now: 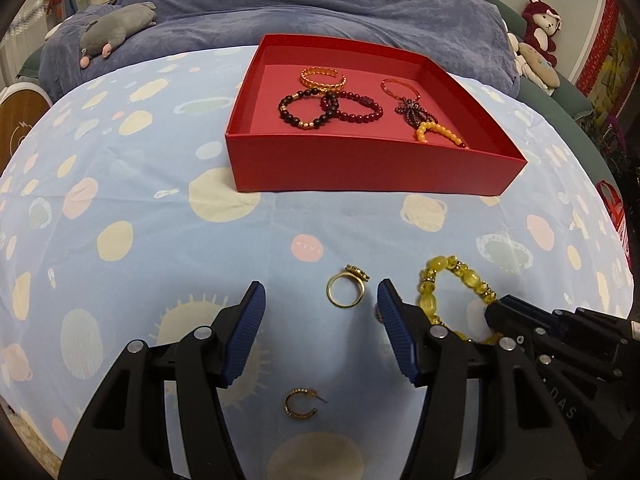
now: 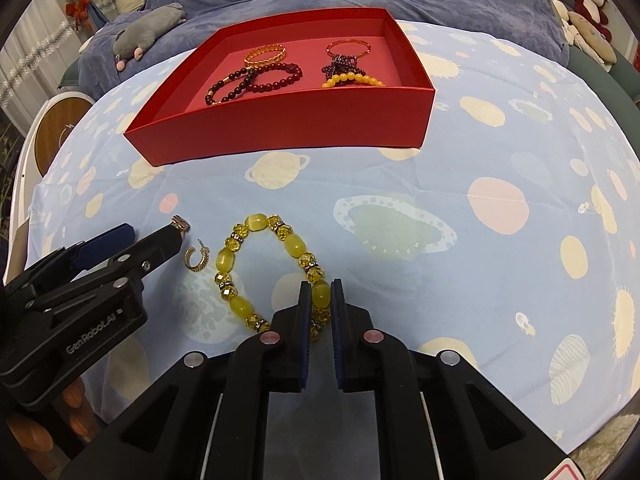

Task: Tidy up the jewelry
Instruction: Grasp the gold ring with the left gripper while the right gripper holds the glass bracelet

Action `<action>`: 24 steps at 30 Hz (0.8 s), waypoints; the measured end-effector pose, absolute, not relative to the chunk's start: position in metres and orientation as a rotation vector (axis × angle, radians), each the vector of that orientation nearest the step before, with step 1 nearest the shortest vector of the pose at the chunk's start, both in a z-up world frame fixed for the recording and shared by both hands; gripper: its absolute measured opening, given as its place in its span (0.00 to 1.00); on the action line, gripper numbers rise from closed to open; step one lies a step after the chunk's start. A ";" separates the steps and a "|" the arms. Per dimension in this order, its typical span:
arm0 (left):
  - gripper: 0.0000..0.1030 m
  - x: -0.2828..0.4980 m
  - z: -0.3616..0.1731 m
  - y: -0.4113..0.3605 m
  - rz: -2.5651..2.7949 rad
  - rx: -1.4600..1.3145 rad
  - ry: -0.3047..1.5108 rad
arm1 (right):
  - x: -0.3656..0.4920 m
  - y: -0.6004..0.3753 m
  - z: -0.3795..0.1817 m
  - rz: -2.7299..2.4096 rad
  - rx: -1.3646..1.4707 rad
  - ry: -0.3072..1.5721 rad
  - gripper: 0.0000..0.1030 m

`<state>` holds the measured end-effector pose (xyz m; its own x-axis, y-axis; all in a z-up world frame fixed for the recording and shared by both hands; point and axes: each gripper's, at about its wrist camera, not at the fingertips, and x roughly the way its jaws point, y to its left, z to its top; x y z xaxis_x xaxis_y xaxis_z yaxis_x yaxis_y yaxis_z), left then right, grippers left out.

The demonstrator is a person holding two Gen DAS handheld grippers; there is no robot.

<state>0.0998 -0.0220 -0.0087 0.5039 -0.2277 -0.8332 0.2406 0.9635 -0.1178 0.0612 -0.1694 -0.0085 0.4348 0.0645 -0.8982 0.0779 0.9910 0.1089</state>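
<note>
**Right gripper clamped on the yellow bracelet, left gripper spread around the ring**

Here, the yellow bead bracelet of translucent oval and faceted stones lies as a loop on the pale blue cloth printed with planets, in front of the box and not in it. The right gripper has its blue-padded jaws closed on one oval bead at the near side of the loop, and the rest of the bracelet rests flat on the cloth.

Just to the left of the bracelet lies a small gold hoop earring with a post, and beyond it a gold ring with a jewelled top. The left gripper points down over that ring with its jaws standing apart, one blue pad on each side of it and neither touching; nothing is held. In the left wrist view the earring shows on the cloth lower down, between the gripper's black arms.

Farther back on the cloth sits the shallow red cardboard box. Inside it lie a gold chain-link bangle, a dark brown bead bracelet overlapping a dark red bead bracelet, a thin orange bangle, a bunched string of small purple beads, and a bracelet of round amber beads in the near right corner.

Behind the cloth lies a blue blanket with a grey plush animal on it.
</note>
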 end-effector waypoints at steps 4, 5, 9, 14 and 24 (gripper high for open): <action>0.40 0.106 -0.012 -0.027 -0.289 0.025 0.995 | 0.061 -0.171 -0.009 -0.005 0.151 1.120 0.09; 0.39 0.107 -0.012 -0.029 -0.294 0.030 0.994 | 0.061 -0.170 -0.009 -0.005 0.151 1.119 0.09; 0.23 0.105 -0.013 -0.033 -0.313 0.045 0.986 | 0.062 -0.171 -0.009 -0.003 0.157 1.119 0.09; 0.21 0.102 -0.013 -0.032 -0.324 0.044 0.984 | 0.061 -0.171 -0.008 -0.002 0.164 1.119 0.09; 0.21 0.090 0.003 -0.024 -0.326 0.012 0.986 | 0.055 -0.176 0.014 0.003 0.187 1.077 0.09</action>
